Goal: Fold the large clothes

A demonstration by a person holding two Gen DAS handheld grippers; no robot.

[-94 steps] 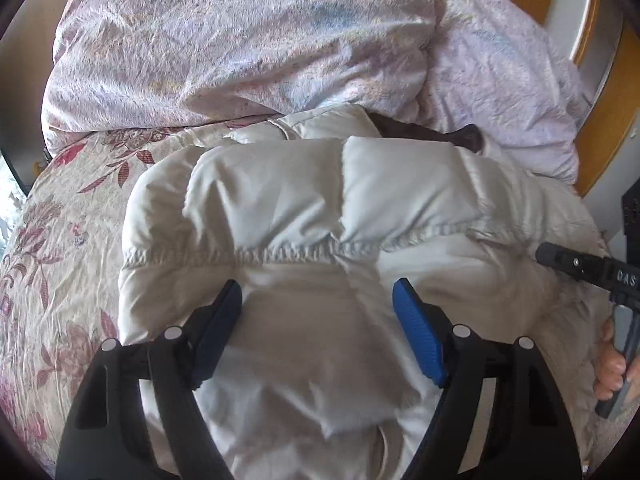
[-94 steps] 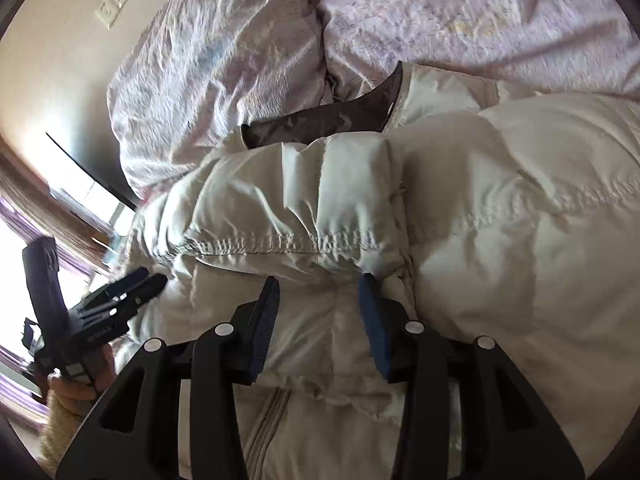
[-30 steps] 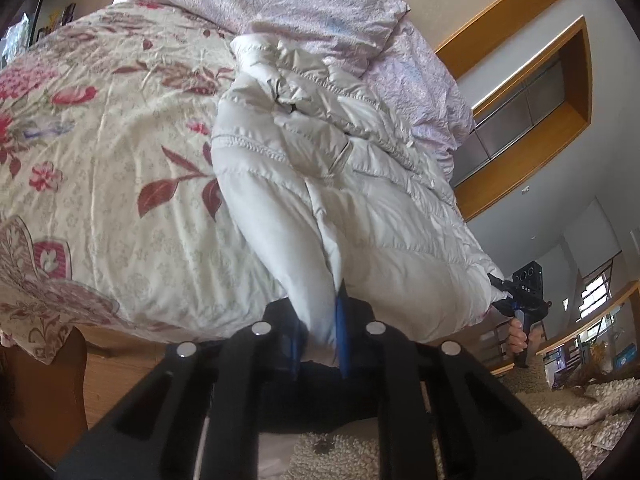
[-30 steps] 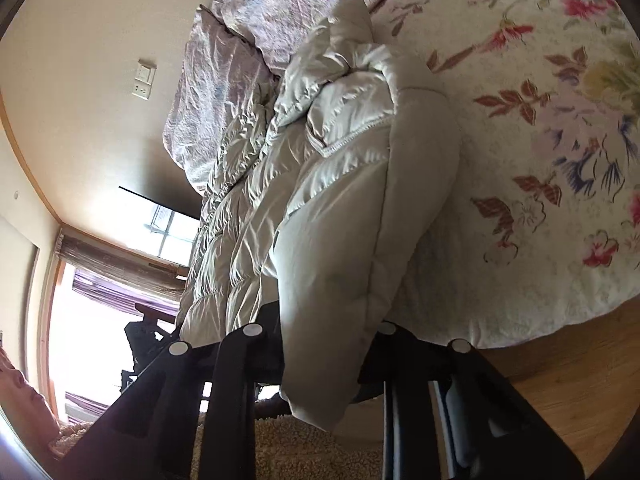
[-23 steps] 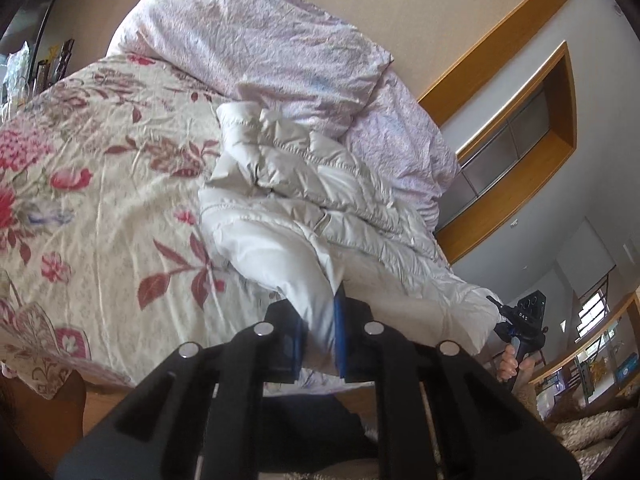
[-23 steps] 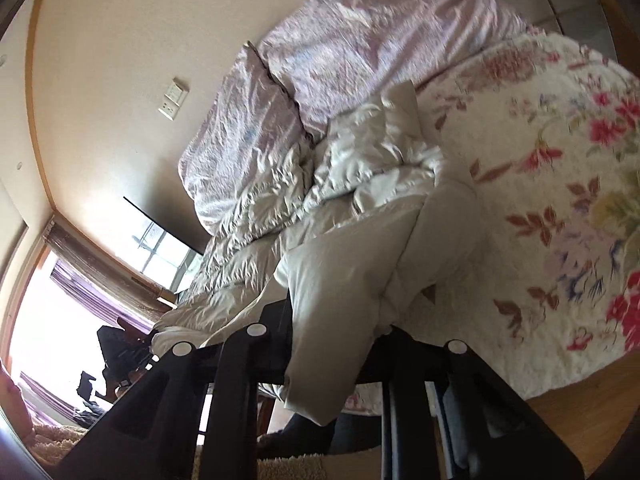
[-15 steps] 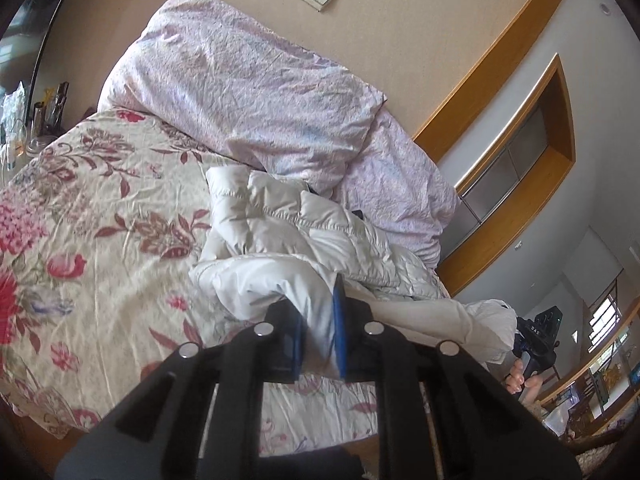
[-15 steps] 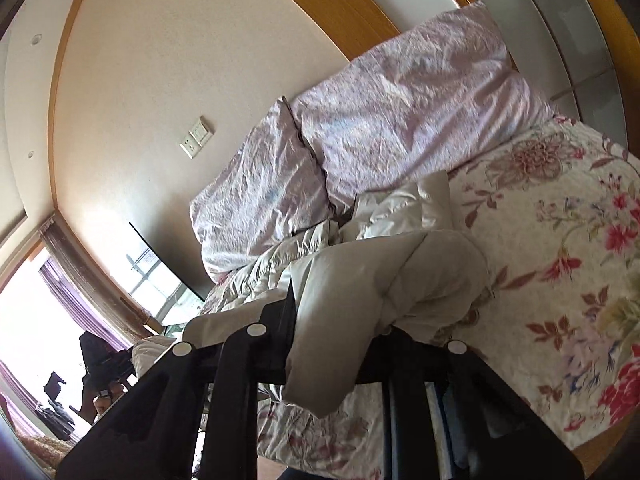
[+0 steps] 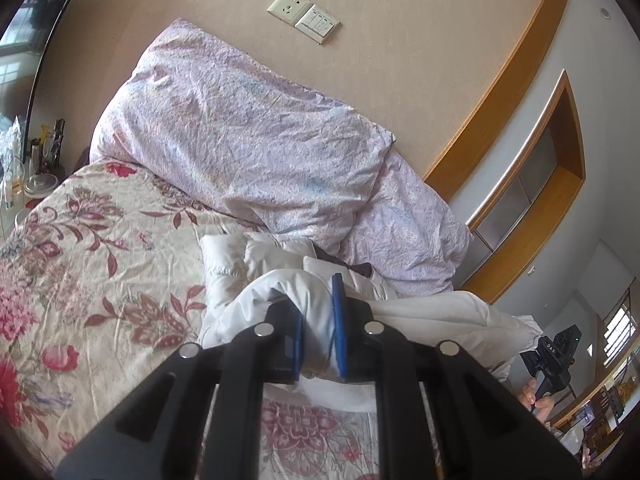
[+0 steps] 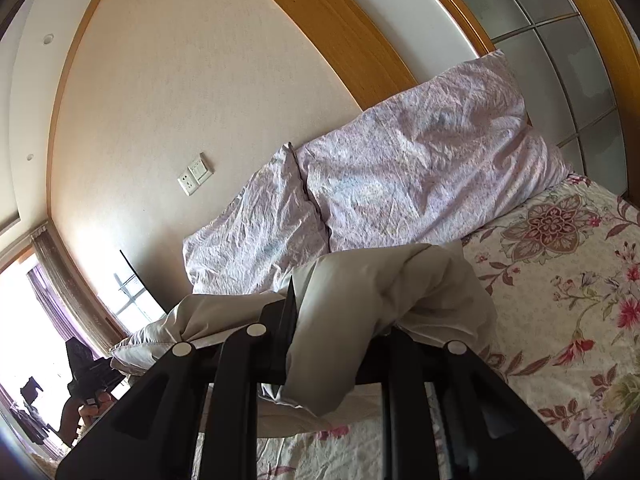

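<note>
A bed [image 9: 100, 264] with a flowered cream cover [image 10: 568, 280] fills the lower part of both views, and two large crumpled lilac pillows [image 9: 248, 152] lean against the beige wall [image 9: 380, 52] at its head. Wooden trim [image 9: 504, 92] edges the wall, with frosted panels [image 10: 560, 32] beside it in the right wrist view. On the cover lies a puffy off-white jacket [image 9: 256, 264], its far end resting just in front of the pillows, where a strip of dark lining [image 9: 344, 266] shows. The near end of the jacket is lifted off the bed and stretched between the two grippers. The left gripper [image 9: 318, 320] is clamped narrowly on a fold of the white fabric, which is pinched between its blue pads [image 9: 338, 320] and bulges out above them. The right gripper [image 10: 332, 332] is also nearly closed on the jacket: a thick bunch of beige fabric [image 10: 360, 300] is squeezed between its black fingers [image 10: 288, 320] and droops over their front. In each view the other gripper shows at the far edge, held in a hand [image 9: 540, 398], with the jacket's edge running toward it. A wall socket and switch plate [image 9: 304, 16] sit above the pillows. A window [image 10: 24, 320] glows bright at the left of the right wrist view.
</note>
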